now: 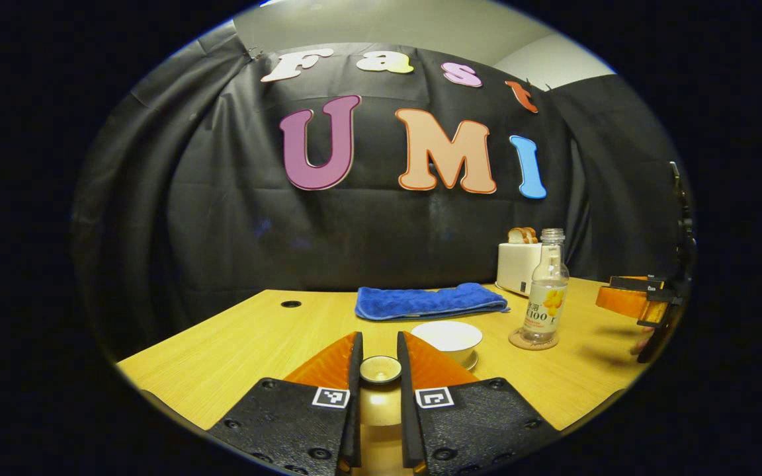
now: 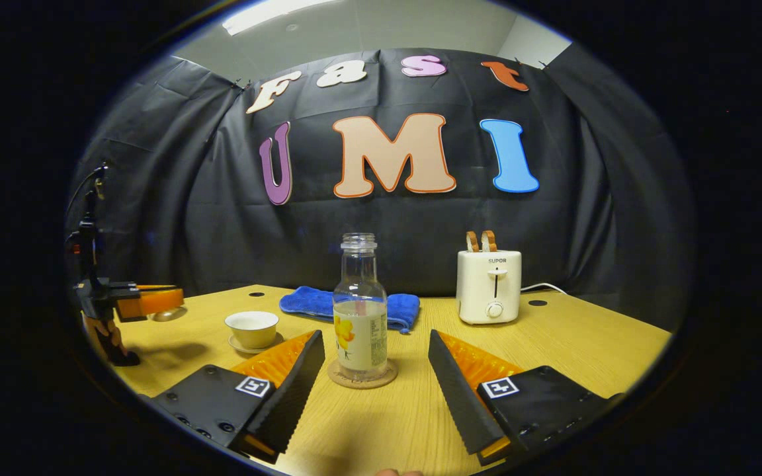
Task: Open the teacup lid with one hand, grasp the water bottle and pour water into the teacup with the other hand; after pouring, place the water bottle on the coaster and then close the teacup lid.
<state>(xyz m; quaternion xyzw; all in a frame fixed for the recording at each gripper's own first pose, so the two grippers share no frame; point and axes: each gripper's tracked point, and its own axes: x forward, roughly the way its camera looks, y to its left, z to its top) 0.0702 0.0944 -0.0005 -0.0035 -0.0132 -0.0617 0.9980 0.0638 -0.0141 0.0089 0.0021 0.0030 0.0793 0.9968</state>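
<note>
Blue towel [image 2: 348,305], white toaster [image 2: 489,285], tan table [image 2: 592,344]

Left gripper [image 1: 380,370]: we see its two fingers nearly parallel with a narrow gap, clamped on the lid [image 1: 380,369] and held above the table. From the right gripper view, we see it at far left, raised. Right gripper [image 2: 376,370]: we see its fingers spread wide, angled apart, low over the table, gripping nothing.

The water bottle [image 1: 546,287] hides part of the toaster [image 1: 517,267]; its label print is too small to tell.
</note>
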